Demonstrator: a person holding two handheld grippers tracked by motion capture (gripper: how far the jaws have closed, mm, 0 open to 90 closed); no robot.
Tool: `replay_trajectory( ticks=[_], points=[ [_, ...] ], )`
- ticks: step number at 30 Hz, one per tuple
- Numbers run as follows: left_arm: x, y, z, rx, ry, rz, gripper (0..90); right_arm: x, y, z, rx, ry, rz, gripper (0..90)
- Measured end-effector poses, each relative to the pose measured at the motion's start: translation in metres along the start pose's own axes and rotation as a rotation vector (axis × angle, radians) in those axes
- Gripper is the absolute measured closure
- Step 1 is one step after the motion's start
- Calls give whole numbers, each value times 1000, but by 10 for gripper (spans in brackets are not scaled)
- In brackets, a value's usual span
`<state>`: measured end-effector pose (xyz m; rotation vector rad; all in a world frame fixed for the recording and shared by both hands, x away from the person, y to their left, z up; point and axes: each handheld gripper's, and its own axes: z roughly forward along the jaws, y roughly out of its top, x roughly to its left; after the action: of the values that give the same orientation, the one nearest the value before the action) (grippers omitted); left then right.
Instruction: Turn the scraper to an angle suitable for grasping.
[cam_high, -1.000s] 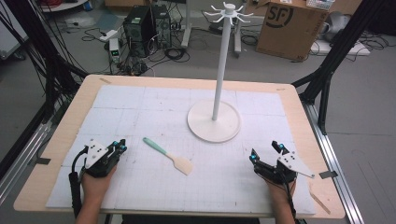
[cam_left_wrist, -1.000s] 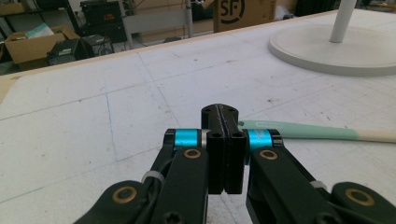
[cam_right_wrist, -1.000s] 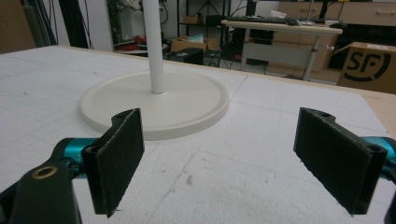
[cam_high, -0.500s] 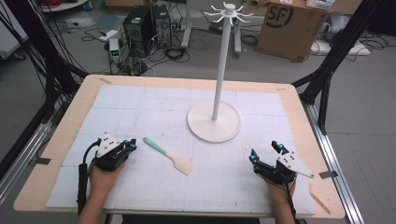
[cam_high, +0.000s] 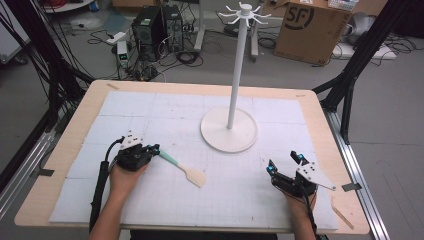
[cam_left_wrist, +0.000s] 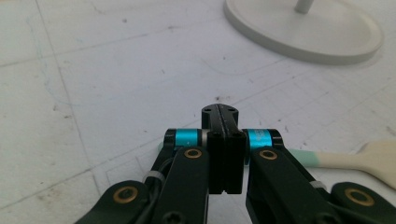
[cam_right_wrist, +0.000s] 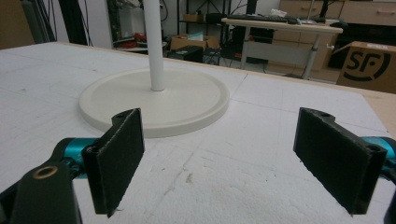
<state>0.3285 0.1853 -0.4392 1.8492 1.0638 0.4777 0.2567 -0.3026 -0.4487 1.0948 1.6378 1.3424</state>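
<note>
I see a wide table (cam_high: 70, 150) under a white mat, and on it a tall white stand (cam_high: 230, 129) with hooks at its top. Nearer me lies the spatula (cam_high: 186, 169), mint handle toward my left side, pale blade toward the middle. My left gripper (cam_high: 150, 150) sits right over the handle's end with its jaws pressed together and nothing between them. I'd open them first, straddle the handle squarely, then close. My right gripper (cam_high: 284, 164) waits well apart near the table's right edge, jaws wide and empty.
</note>
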Motion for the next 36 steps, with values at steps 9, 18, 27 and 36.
replay_trajectory(
  ticks=[9,18,27,36],
  points=[
    [1,6,13,31,-5,4,900,0,0,0,2,3,-6,157],
    [8,3,20,65,5,1,900,0,0,0,2,4,-7,159],
    [8,5,25,82,2,9,900,0,0,0,2,4,-6,159],
    [3,8,25,116,4,19,900,0,0,0,2,5,-6,159]
  ],
)
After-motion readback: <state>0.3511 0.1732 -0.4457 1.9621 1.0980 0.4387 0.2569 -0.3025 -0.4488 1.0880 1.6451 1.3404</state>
